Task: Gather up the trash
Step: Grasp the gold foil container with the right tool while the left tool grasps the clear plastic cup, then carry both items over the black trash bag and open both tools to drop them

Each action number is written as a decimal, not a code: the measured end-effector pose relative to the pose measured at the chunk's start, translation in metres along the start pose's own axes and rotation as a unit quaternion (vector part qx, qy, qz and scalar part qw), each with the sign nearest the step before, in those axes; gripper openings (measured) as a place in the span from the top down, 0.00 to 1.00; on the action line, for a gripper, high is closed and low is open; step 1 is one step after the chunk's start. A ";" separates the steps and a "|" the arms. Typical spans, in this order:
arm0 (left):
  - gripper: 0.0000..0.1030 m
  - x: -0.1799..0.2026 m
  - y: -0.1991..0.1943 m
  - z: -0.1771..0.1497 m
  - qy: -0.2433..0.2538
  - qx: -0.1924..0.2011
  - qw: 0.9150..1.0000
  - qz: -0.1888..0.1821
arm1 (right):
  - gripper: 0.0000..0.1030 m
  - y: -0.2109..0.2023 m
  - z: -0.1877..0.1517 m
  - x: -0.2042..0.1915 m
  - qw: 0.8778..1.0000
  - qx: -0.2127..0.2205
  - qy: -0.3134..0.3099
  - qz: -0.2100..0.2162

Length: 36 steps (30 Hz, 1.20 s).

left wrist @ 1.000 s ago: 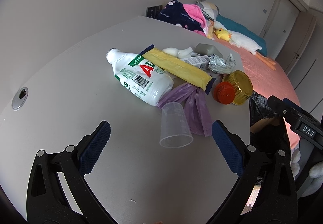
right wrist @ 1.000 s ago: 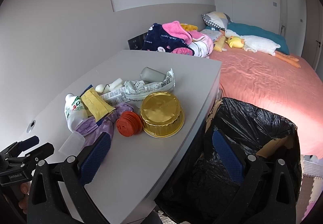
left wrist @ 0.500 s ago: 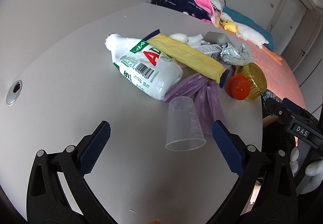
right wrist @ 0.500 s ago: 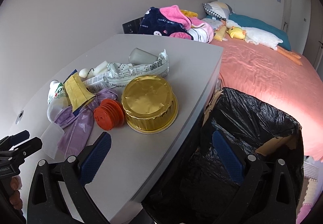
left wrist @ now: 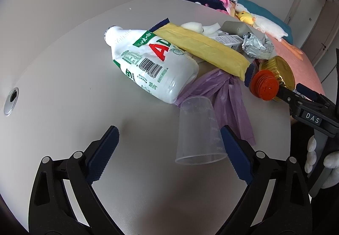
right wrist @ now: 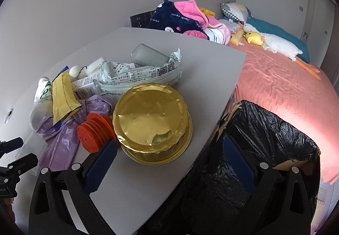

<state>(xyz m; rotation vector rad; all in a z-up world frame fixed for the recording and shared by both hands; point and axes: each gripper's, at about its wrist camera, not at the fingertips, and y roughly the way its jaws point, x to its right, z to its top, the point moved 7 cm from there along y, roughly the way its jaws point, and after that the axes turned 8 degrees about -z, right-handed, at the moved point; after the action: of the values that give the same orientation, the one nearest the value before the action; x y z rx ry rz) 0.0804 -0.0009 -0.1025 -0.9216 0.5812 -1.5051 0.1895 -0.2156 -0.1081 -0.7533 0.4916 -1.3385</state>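
Observation:
A pile of trash lies on the grey table. A clear plastic cup lies on its side, its rim just inside my open left gripper, close to the right finger. Behind it are a white bottle, a yellow wrapper, a purple bag, an orange cap and a gold foil tin. My right gripper is open and empty, its left finger beside the gold tin and orange cap. A bin lined with a black bag stands off the table's right edge.
A silver wrapper, a grey cup and white foam pieces lie further back. A bed with clothes and plush toys is beyond the table. A cable hole is in the table at left.
Both grippers have moved forward toward the pile. The clear cup now sits by my left gripper's right finger, and the gold tin is close in front of my right gripper.

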 end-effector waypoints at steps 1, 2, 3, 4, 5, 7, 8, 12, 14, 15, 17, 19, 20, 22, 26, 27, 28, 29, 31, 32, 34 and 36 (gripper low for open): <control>0.10 0.000 0.001 0.001 0.003 -0.001 1.000 0.002 | 0.04 0.002 0.002 -0.001 1.000 0.002 -0.002 -0.001; 0.10 0.001 0.001 0.001 0.006 -0.001 1.000 0.003 | 0.04 0.004 0.004 -0.001 1.000 0.003 -0.004 -0.002; 0.10 0.001 0.002 0.002 0.009 -0.001 1.000 0.003 | 0.05 0.006 0.006 -0.002 1.000 0.005 -0.004 -0.002; 0.10 0.001 0.002 0.001 0.009 -0.001 1.000 0.001 | 0.06 0.008 0.007 -0.002 1.000 0.005 -0.004 0.000; 0.10 0.001 0.004 0.001 0.007 -0.002 1.000 -0.002 | 0.07 0.009 0.008 -0.002 1.000 0.004 -0.003 0.001; 0.10 -0.002 0.007 0.004 -0.004 -0.003 1.000 -0.007 | 0.12 0.013 0.009 -0.002 1.000 0.002 0.000 0.003; 0.10 -0.004 0.007 0.005 -0.006 0.000 1.000 -0.005 | 0.17 0.015 0.009 -0.002 1.000 0.000 0.001 0.003; 0.27 -0.004 0.006 0.007 0.000 0.002 1.000 -0.003 | 0.23 0.018 0.008 -0.001 1.000 -0.007 0.015 0.010; 0.30 -0.003 0.005 0.007 0.002 0.002 1.000 -0.003 | 0.23 0.017 0.006 -0.001 1.000 -0.009 0.020 0.013; 0.31 -0.003 0.005 0.007 0.001 0.002 1.000 -0.002 | 0.23 0.016 0.005 -0.001 1.000 -0.010 0.023 0.015; 0.32 -0.004 0.004 0.006 -0.002 0.003 1.000 -0.004 | 0.23 0.015 0.003 -0.001 0.999 -0.011 0.025 0.017; 0.41 -0.002 0.002 0.005 0.005 0.004 1.000 -0.010 | 0.23 0.013 0.003 -0.001 0.999 -0.010 0.027 0.019; 0.43 -0.001 0.002 0.004 0.007 0.006 1.000 -0.011 | 0.23 0.012 0.003 -0.001 0.999 -0.010 0.028 0.020; 0.59 -0.001 0.001 0.004 0.007 0.011 1.000 -0.017 | 0.23 0.008 0.004 0.000 0.999 -0.007 0.032 0.021; 0.61 -0.004 -0.001 0.003 -0.003 0.015 0.999 -0.029 | 0.23 0.002 0.004 0.000 0.999 -0.004 0.033 0.022; 0.61 -0.004 -0.002 0.003 -0.005 0.016 0.999 -0.032 | 0.23 0.000 0.003 0.000 0.999 -0.003 0.034 0.022; 0.61 -0.004 -0.003 0.002 -0.007 0.016 0.999 -0.034 | 0.23 -0.002 0.003 0.000 0.999 -0.002 0.036 0.022; 0.61 -0.004 -0.005 0.001 -0.008 0.018 0.999 -0.035 | 0.23 -0.004 0.003 0.001 0.999 -0.001 0.037 0.023; 0.61 -0.002 -0.010 0.002 -0.006 0.022 0.999 -0.038 | 0.23 -0.008 0.004 0.003 0.999 0.002 0.039 0.022; 0.61 -0.001 -0.013 0.002 -0.005 0.025 0.999 -0.039 | 0.23 -0.010 0.004 0.004 0.999 0.004 0.040 0.022; 0.61 0.002 -0.019 0.004 -0.001 0.032 0.999 -0.041 | 0.23 -0.016 0.004 0.006 0.999 0.007 0.042 0.022; 0.61 0.005 -0.024 0.006 0.002 0.038 0.998 -0.043 | 0.23 -0.022 0.003 0.008 0.999 0.011 0.044 0.021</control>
<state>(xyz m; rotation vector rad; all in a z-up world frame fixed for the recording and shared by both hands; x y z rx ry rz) 0.0721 -0.0015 -0.0790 -0.8949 0.4883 -1.5963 0.1783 -0.2244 -0.0888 -0.6660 0.5583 -1.3402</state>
